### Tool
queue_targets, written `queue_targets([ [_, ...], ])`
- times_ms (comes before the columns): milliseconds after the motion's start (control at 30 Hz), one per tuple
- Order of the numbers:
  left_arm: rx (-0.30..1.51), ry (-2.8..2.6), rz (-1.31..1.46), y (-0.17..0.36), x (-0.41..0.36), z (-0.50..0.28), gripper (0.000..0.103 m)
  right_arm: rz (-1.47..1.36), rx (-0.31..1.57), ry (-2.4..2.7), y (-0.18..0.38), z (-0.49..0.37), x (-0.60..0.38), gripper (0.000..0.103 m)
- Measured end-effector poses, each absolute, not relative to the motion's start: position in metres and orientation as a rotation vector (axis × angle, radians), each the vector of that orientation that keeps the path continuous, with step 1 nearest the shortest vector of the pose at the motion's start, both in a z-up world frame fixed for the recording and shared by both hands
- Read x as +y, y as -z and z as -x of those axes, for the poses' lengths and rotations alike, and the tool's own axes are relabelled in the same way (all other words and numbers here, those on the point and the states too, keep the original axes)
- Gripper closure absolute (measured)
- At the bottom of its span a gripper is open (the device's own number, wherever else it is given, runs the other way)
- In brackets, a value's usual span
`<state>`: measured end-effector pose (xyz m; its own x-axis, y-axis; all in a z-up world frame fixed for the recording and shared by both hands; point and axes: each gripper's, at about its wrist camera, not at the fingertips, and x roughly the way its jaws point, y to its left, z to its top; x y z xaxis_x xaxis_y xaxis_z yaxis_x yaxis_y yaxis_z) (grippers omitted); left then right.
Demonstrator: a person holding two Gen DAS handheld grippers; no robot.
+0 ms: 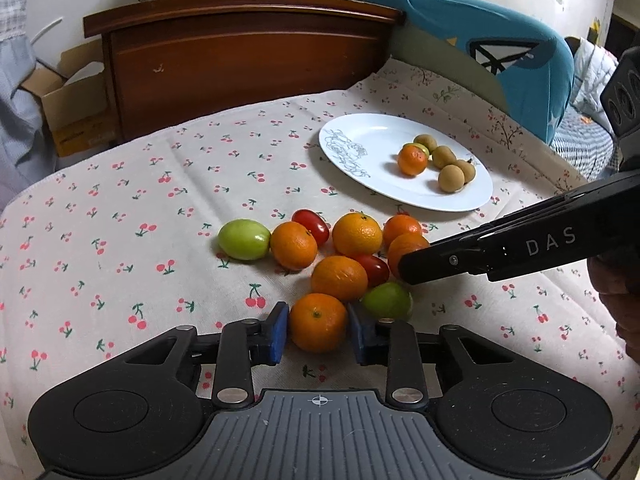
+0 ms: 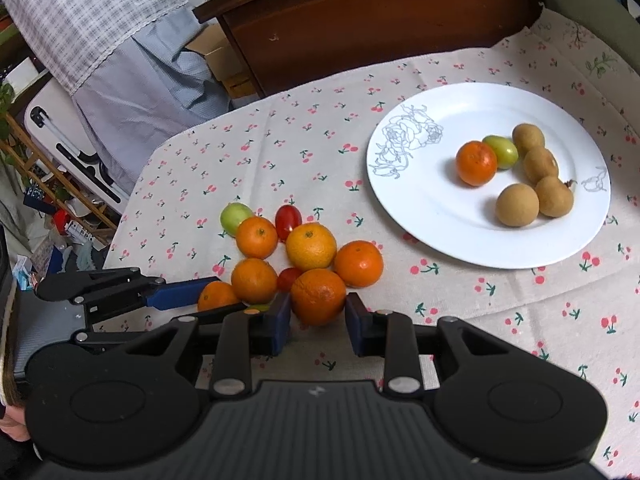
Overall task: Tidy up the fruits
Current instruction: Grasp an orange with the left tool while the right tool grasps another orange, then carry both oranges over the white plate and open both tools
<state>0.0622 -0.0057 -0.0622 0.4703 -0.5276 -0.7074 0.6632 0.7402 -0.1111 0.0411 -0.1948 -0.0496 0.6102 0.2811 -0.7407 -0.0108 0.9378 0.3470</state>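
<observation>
1. Your left tool [image 1: 318, 330] sits at lower centre of the left wrist view, its blue pads pressed on both sides of the nearest mandarin [image 1: 318, 322]; no gap shows at either pad, so it grips that fruit
2. Your right tool [image 2: 318, 318] sits at lower centre of the right wrist view, clamped on a larger orange [image 2: 318, 296] at the near edge of the pile
3. In the left wrist view the right tool enters from the right edge as a black arm, its tip against an orange on the right of the pile
4. The loose fruit pile [image 1: 344, 256] lies mid-frame on the cherry-print cloth [image 1: 120, 240] over the counter: oranges, two red tomatoes [image 1: 311, 225], and two green fruits, one [image 1: 244, 239] at the left end, one [image 1: 388, 300] just right of your left tool
5. The white plate [image 2: 420, 216] is at upper right of the right wrist view, apart from the pile; it carries one mandarin [image 2: 476, 163], one green fruit [image 2: 502, 151] touching it, and four brown round fruits [image 2: 517, 205] clustered to the right
6. A wooden headboard [image 1: 240, 60] stands behind the cloth at top centre
</observation>
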Motion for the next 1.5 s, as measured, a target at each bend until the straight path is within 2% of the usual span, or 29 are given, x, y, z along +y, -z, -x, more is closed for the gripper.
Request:
queue_targets([
  [467, 0.788, 0.672, 0.020, 0.038, 0.017, -0.072, 0.074, -0.296, 0.855, -0.193, 0.036, -0.038, -0.193, 0.073],
  [833, 0.760, 0.626, 0.174, 0.016, 0.019, -0.083, 0.074, -0.263, 0.754, -0.195, 0.004, -0.039, -0.203, 0.073],
  [1233, 0.714, 0.634, 0.222, -0.012, -0.012, -0.101, 0.074, -0.296, 0.659, -0.108, -0.022, -0.050, -0.244, 0.073],
  [1500, 0.746, 0.615, 0.156, -0.009, -0.046, -0.116, 0.074, -0.289, 0.651, -0.073, -0.023, -0.066, -0.264, 0.073],
])
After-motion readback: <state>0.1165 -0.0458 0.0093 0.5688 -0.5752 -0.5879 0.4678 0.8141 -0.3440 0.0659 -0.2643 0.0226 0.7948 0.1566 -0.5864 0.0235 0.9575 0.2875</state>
